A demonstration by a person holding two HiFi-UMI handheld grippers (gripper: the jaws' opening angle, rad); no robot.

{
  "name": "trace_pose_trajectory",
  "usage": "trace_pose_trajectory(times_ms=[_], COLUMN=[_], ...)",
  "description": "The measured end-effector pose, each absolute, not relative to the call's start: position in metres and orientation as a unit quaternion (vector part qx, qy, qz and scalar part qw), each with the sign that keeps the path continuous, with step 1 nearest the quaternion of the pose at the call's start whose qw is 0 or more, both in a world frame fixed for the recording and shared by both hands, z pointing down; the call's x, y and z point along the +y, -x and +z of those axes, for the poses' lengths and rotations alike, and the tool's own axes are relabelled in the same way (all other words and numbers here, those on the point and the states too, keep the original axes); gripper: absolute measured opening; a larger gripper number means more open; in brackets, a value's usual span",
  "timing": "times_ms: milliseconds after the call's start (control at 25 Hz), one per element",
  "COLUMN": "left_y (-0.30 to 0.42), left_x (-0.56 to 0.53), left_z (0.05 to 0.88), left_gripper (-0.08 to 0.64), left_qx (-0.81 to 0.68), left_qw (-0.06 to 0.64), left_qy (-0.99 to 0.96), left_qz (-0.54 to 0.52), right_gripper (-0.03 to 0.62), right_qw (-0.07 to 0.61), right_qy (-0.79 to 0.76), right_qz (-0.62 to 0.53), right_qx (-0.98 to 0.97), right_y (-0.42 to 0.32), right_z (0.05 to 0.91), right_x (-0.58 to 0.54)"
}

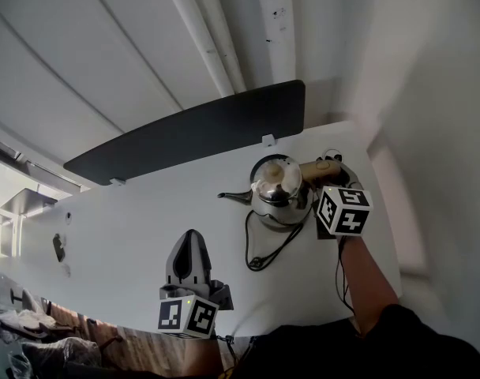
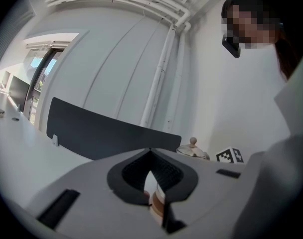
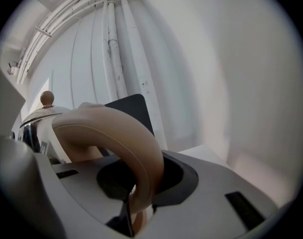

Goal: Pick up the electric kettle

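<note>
The steel electric kettle [image 1: 279, 192] stands out at the right of the white table [image 1: 121, 235], spout to the left, beige knob on its lid. My right gripper [image 1: 323, 200] is shut on its tan curved handle [image 1: 319, 170]. In the right gripper view the handle [image 3: 116, 138] arches down between the jaws of the right gripper [image 3: 139, 188], with the kettle's lid [image 3: 42, 108] at the left. My left gripper [image 1: 191, 239] hovers near the table's front edge, left of the kettle, its jaws together and holding nothing. The left gripper [image 2: 150, 152] looks toward the kettle's lid [image 2: 193, 151].
A black power cord [image 1: 260, 251] loops on the table in front of the kettle. A dark divider panel [image 1: 193, 133] runs along the table's back edge. White pipes [image 1: 275, 22] climb the wall behind. The table ends close to the right of the kettle.
</note>
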State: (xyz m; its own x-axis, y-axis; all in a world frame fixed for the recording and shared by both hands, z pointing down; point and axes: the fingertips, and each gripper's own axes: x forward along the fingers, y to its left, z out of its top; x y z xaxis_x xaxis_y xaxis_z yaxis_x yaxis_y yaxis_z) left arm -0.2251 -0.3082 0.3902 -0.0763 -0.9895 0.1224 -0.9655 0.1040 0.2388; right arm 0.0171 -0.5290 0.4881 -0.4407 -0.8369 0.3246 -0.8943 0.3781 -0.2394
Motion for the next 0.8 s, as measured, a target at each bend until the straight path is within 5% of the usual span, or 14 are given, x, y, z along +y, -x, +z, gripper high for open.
trace_pose_trajectory(times_ms=[800], left_y=[0.225], left_x=[-0.263], left_z=[0.354], left_gripper=[0.002], left_qx=[-0.697], left_qw=[0.107], left_qy=[-0.704], left_qz=[-0.085], right_gripper=[0.077], right_qw=[0.039], right_qy=[-0.540], right_qz=[0.213], right_qx=[-0.813], right_y=[-0.057], right_z=[0.382], right_x=[-0.442])
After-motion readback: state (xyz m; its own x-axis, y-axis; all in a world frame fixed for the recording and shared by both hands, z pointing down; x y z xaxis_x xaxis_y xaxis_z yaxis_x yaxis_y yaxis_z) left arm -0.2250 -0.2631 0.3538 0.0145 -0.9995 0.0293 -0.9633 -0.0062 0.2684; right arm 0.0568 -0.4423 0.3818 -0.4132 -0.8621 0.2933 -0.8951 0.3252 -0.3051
